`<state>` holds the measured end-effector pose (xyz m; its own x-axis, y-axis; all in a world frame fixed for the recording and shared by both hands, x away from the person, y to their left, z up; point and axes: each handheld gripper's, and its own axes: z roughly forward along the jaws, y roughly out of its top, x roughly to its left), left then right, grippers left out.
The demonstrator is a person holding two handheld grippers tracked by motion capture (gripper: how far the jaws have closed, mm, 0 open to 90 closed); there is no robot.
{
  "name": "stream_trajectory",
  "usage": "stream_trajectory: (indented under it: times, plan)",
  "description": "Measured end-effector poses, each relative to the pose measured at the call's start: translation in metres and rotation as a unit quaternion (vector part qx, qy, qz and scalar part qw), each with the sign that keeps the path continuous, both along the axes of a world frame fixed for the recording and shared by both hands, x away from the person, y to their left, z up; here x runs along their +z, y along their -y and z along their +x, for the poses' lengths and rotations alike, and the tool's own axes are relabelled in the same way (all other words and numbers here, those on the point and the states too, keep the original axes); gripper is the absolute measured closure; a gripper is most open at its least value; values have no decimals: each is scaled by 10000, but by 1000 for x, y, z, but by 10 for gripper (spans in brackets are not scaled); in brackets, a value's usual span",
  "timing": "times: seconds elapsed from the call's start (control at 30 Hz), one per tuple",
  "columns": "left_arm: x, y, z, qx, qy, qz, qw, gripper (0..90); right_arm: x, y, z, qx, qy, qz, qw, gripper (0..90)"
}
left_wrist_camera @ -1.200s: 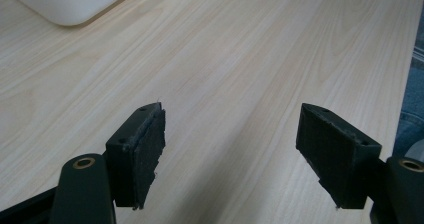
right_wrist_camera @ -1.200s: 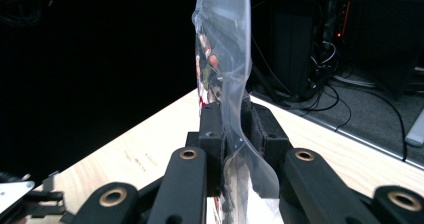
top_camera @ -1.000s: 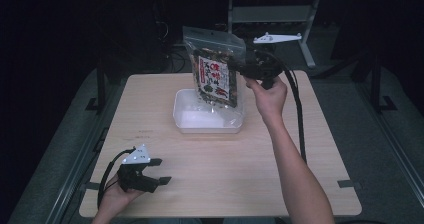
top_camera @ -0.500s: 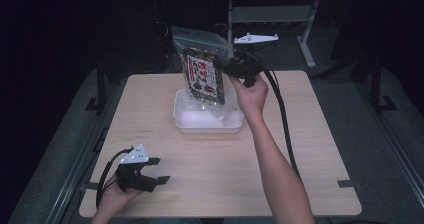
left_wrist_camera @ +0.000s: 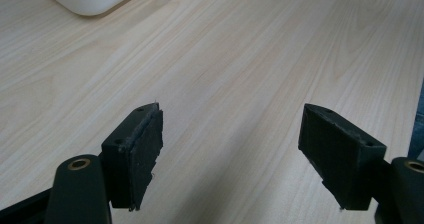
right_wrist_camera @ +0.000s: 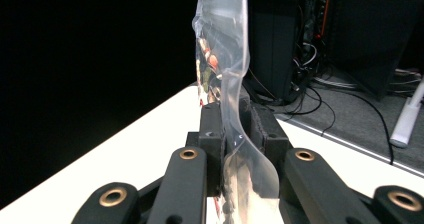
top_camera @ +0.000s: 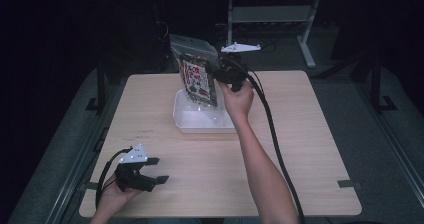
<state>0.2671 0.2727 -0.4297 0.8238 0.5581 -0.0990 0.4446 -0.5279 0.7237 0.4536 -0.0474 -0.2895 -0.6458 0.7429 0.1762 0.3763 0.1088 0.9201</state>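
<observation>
The right gripper is clamped on the edge of a clear plastic bag with a red, white and black printed packet inside; in the right gripper view the film is pinched flat between the pads. The bag hangs tilted over the shallow white rectangular plastic tray, its lower end at or just inside the tray's far rim. To seat it well, I would bring the bottom edge down toward six o'clock first, lay the bag flat, and let go only once the tray bears it. The left gripper, at seven o'clock on the pale wooden table, sits idle, jaws wide and empty.
</observation>
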Motion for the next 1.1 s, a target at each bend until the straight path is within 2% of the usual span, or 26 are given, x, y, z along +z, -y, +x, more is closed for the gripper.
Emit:
stream_trajectory:
  times: [0.17,0.23,0.27,0.37,0.4,0.6,0.7,0.87,0.93,1.1]
  plan:
    - [0,0,0,-7,23,-10,10000,249,-12,-2,-1,12,24,64,10000,772]
    - [2,1,-1,18,75,-38,10000,252,-22,-1,-4,71,167,161,9997,772]
    - [3,1,-1,30,88,-72,9999,252,-22,-1,-4,71,167,161,9997,772]
    - [5,0,-2,33,133,-140,9998,252,-29,2,-8,-22,248,277,9993,772]
    - [5,0,-2,34,132,-150,9998,252,-34,3,-10,-60,282,251,9993,772]
    - [5,1,-2,21,128,-170,9998,252,-48,6,-13,-55,218,333,9992,770]
    - [6,0,-2,39,133,-183,9997,252,-50,7,-15,-56,255,361,9990,770]
    - [6,-2,-2,64,126,-213,9997,252,-50,5,-18,118,323,118,9993,770]
    - [6,-2,-2,66,137,-227,9996,252,-51,4,-19,96,317,4,9995,770]
    - [6,-3,-2,108,132,-261,9995,252,-53,7,-17,75,196,-1,9998,771]
